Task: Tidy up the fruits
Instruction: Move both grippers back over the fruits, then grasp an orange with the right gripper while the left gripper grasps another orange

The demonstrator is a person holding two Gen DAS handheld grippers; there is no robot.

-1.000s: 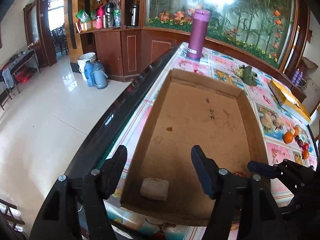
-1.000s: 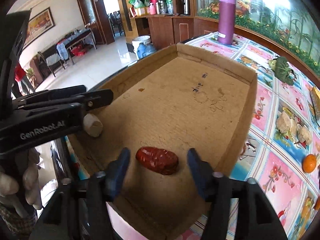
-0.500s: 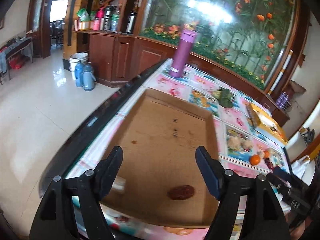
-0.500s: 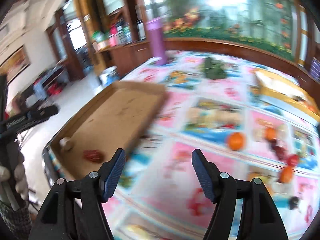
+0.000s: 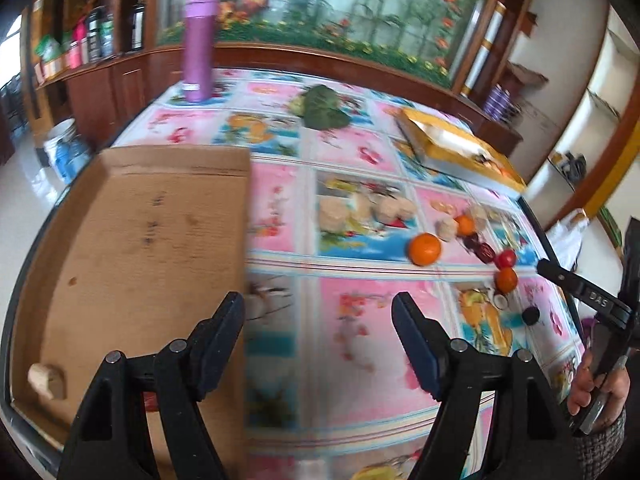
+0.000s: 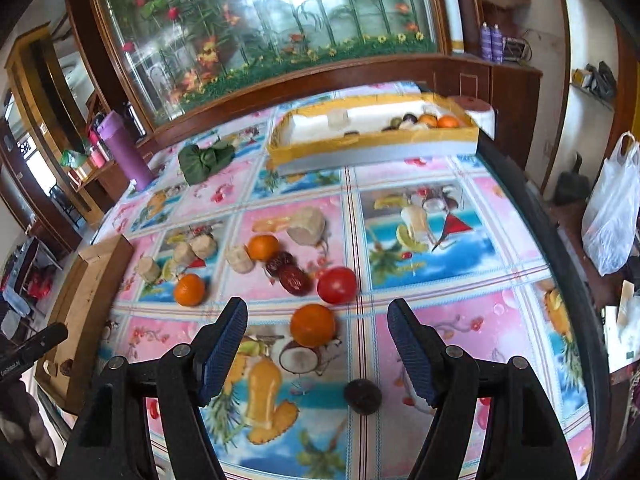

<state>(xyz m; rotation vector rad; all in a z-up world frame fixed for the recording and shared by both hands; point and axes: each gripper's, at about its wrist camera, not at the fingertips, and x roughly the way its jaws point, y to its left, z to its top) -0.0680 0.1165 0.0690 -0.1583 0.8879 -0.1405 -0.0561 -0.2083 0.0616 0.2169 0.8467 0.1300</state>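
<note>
Loose fruit lies on the patterned tablecloth: an orange [image 6: 312, 324] just ahead of my right gripper [image 6: 316, 334], a red tomato [image 6: 337, 285], dark red dates [image 6: 295, 279], two more oranges [image 6: 189, 289] and pale round pieces [image 6: 240, 259]. A dark round fruit [image 6: 363, 397] lies between the right fingers, lower down. The right gripper is open and empty. My left gripper [image 5: 318, 332] is open and empty over the cloth beside the cardboard tray [image 5: 120, 184], which holds a pale piece [image 5: 44, 376]. The fruit cluster [image 5: 425, 249] sits to its right.
A yellow box [image 6: 372, 142] with fruit stands at the back. A purple bottle [image 5: 198, 46], a green bundle [image 5: 324, 110] and the wooden planter wall are at the far edge. A white plastic bag [image 6: 612, 216] hangs right of the table.
Both grippers have swung right, away from the cardboard tray. The right one left a date in the tray and now hangs over the loose fruit. Both stay open.
</note>
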